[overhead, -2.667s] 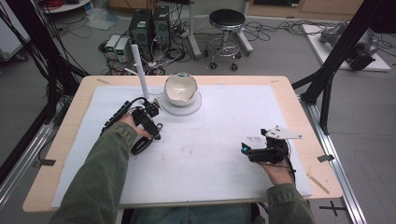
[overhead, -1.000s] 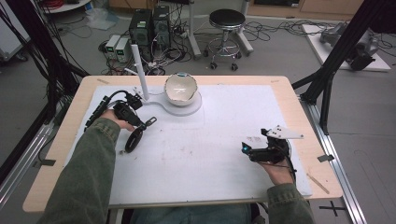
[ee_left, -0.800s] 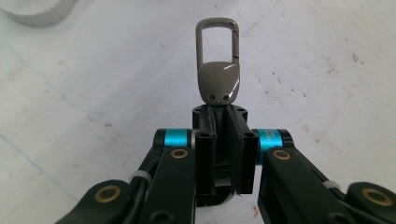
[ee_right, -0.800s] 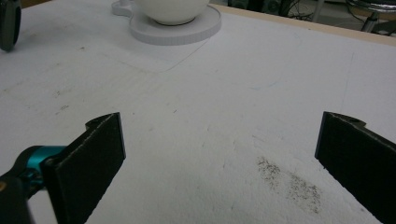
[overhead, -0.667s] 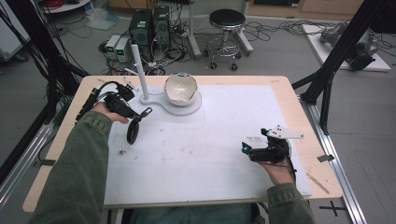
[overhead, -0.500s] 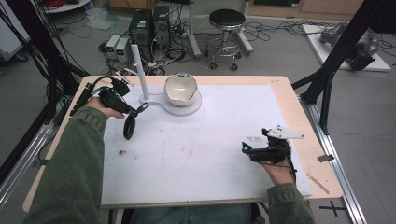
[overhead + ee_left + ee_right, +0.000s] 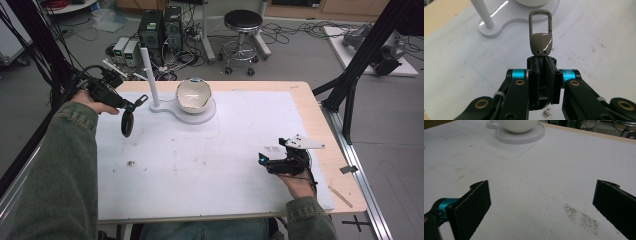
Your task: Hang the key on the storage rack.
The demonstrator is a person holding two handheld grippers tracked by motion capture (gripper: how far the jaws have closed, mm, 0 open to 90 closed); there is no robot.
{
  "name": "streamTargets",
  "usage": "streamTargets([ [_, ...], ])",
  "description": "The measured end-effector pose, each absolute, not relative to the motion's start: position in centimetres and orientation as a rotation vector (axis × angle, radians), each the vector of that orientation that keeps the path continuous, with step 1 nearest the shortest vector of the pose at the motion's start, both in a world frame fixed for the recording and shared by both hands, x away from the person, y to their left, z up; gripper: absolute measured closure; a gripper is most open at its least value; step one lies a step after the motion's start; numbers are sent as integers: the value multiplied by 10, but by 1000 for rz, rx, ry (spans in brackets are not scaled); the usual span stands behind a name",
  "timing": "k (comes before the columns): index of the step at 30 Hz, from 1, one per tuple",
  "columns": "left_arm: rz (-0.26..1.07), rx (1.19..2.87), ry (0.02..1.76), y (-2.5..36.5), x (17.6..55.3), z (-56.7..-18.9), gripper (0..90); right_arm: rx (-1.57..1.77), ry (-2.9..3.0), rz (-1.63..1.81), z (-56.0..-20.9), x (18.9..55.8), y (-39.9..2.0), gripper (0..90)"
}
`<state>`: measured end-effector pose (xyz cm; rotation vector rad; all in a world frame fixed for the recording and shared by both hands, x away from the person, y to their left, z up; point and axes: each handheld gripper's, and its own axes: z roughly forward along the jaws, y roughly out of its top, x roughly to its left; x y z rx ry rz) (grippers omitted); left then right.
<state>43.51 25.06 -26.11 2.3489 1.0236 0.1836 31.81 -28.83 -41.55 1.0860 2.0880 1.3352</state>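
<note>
My left gripper (image 7: pixel 131 105) is raised over the table's back left and shut on a small black fob with a grey metal snap hook (image 7: pixel 541 37). The hook (image 7: pixel 141 100) sticks out past the jaws toward a white post (image 7: pixel 148 75). A black oval part of the fob (image 7: pixel 126 124) hangs below the jaws. The post stands on a white base (image 7: pixel 200 116) that also carries a white bowl (image 7: pixel 194 94). In the left gripper view the pads (image 7: pixel 534 75) press together on the fob's black body. My right gripper (image 7: pixel 262 160) rests low on the white mat, open, with nothing between its fingers (image 7: pixel 474 205).
A white mat (image 7: pixel 210 165) covers most of the wooden table (image 7: pixel 320 125). Dark crumbs (image 7: pixel 581 217) lie on the mat by the right gripper. Black frame legs (image 7: pixel 350 85) stand off the right edge, and a stool (image 7: pixel 242 30) and computer boxes (image 7: pixel 160 25) are behind the table.
My left hand has risen and swung to the back left with the fob in its jaws. The right hand has kept still.
</note>
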Motion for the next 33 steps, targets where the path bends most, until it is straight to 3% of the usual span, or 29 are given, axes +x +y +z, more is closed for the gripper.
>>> streamTargets([
  [23,294,2428,984,245,470,-205,822,1088,2086,1330,-416,318,-289,6],
  [33,326,2421,1049,242,494,-207,822,1098,2085,1334,-419,317,-293,6],
])
